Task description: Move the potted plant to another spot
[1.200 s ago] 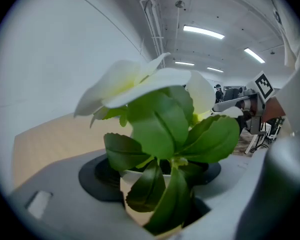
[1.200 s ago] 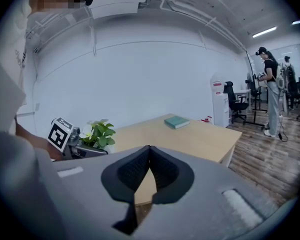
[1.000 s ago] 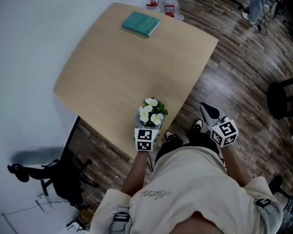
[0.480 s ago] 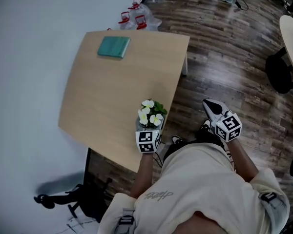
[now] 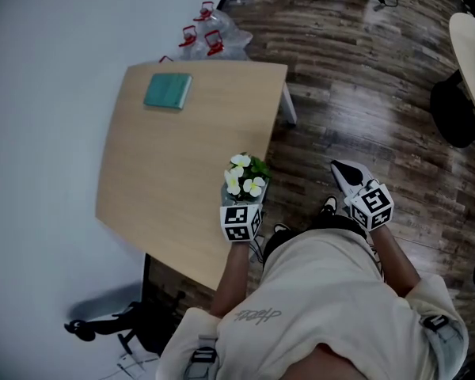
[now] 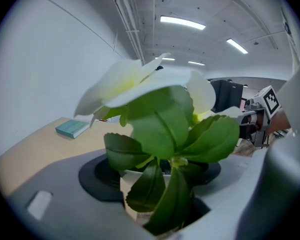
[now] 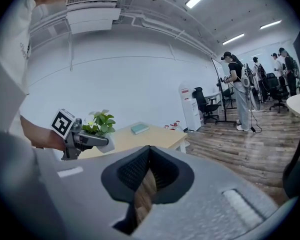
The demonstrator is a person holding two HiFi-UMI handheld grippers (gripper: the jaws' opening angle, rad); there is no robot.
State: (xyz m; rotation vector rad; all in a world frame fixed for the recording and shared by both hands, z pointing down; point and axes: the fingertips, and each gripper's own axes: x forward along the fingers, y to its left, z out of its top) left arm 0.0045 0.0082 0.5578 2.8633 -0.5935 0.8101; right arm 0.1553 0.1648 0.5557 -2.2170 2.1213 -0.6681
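In the head view, my left gripper is clamped on the potted plant, white flowers up. It is held over the near right edge of the wooden table, with a teal book at the table's far end and my right gripper off to the side above the dark plank floor. In the left gripper view, the plant's white pot sits gripped between both jaw pads, and green leaves fill the frame. In the right gripper view, the jaws are drawn narrow, nearly meeting at the tips, with only floor showing between them.
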